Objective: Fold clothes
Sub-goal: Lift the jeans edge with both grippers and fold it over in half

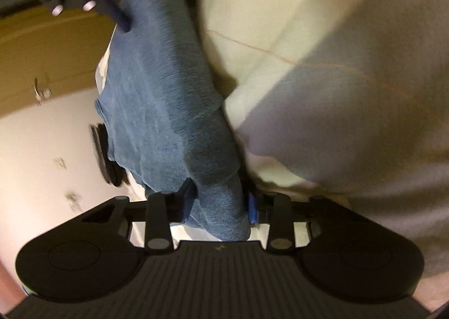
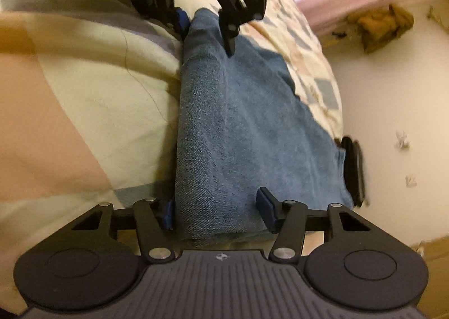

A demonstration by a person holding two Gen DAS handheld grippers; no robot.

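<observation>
Blue jeans lie closest to both cameras, a long folded piece of cloth stretched between the two grippers. Under them is the bed, with a big cover of pale green, tan and grey squares. The long way of the jeans runs along the edge of the bed, from one gripper straight to the other, and one side of the cloth hangs over that edge toward the pale floor. The left gripper is squeezed tight on one end of the jeans, with the cloth bunched between its blue pads. The right gripper sits at the other end, its fingers set wide with the thick fold between them; both pads look like they touch the cloth. A brown wooden cabinet stands past the floor in the left view. Something small and black peeks out from under the hanging edge; it is too blurry to name. A crumpled brown rag lies on the floor by the wall.
</observation>
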